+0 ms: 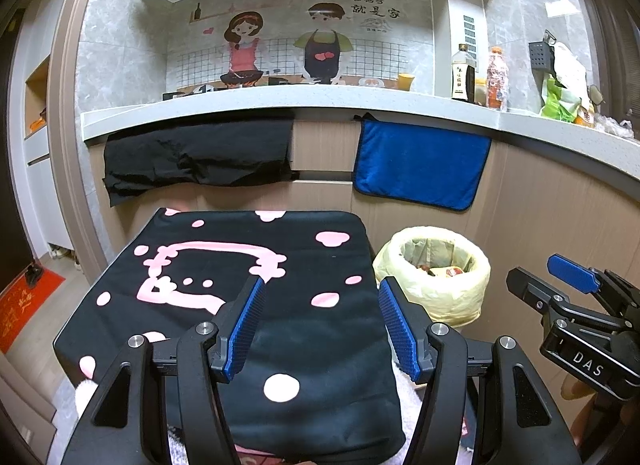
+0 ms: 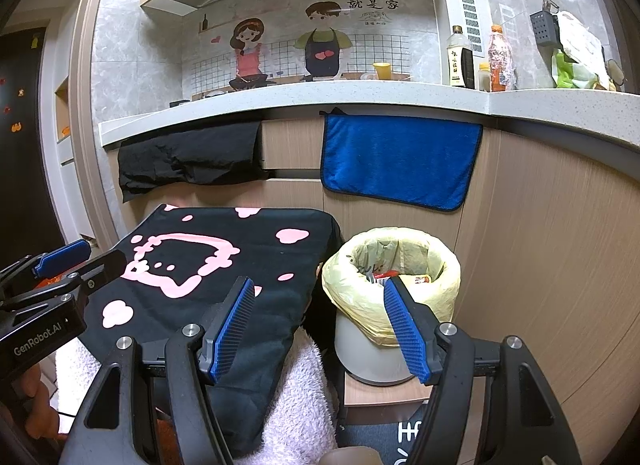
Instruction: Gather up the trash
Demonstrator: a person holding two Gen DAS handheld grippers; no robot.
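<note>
A trash bin (image 1: 440, 289) lined with a pale yellow bag (image 2: 444, 285) stands on the floor against the cabinet, right of a low surface draped in a black cloth with pink cartoon prints (image 1: 240, 265). Wrappers lie inside the bin (image 2: 400, 277). My left gripper (image 1: 320, 285) hovers open over the cloth, nothing between its blue pads. In the right wrist view my right gripper (image 2: 319, 285) is open and empty, its right finger in front of the bin's rim. Each gripper shows at the edge of the other's view: the right gripper (image 1: 536, 273), the left gripper (image 2: 102, 252).
A pink fluffy towel (image 2: 304, 393) sticks out under the black cloth. A blue towel (image 1: 420, 165) and a black cloth (image 1: 196, 157) hang from the counter edge (image 1: 280, 101). Bottles (image 1: 464, 73), a yellow cup (image 1: 405, 81) and plastic bags (image 1: 564, 97) sit on the counter. A red mat (image 1: 24, 305) lies on the floor, left.
</note>
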